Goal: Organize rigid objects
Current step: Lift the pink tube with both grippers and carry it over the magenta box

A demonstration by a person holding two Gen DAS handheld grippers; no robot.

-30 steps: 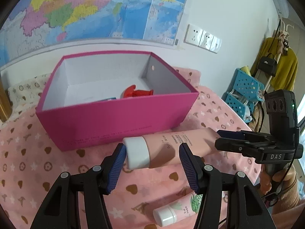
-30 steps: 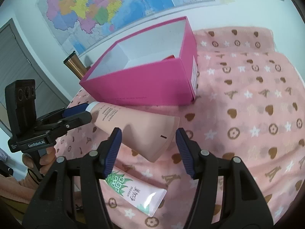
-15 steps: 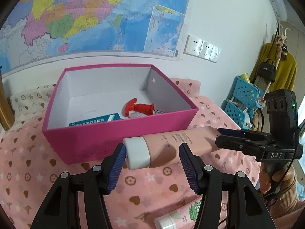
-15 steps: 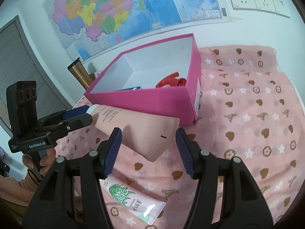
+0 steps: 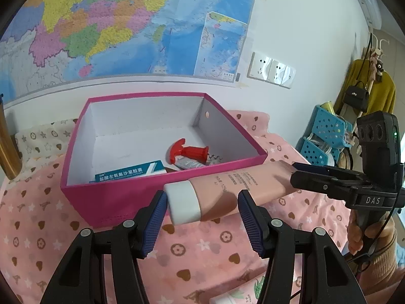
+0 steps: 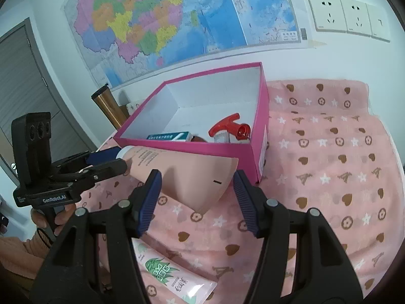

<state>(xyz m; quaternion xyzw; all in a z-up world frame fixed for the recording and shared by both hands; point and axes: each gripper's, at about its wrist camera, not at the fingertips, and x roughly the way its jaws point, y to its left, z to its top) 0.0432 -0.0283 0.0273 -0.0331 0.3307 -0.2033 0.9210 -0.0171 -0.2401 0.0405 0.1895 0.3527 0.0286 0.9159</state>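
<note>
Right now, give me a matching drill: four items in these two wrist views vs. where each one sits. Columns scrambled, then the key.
Items:
1. pink tube
2. red corkscrew
3. green-print tube
4. copper flask

Places:
A. lying on the pink cloth, near the camera
B. inside the magenta box
C. standing behind the box, by the wall
D. held off the cloth between the left gripper and the right gripper

Pairs: 1-D, 2-B, 3-A, 4-C

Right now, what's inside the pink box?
Inside the pink box lie a red corkscrew, a teal and white carton and a small silvery packet. The near wall hides whatever sits against it on the floor of the box.
</note>
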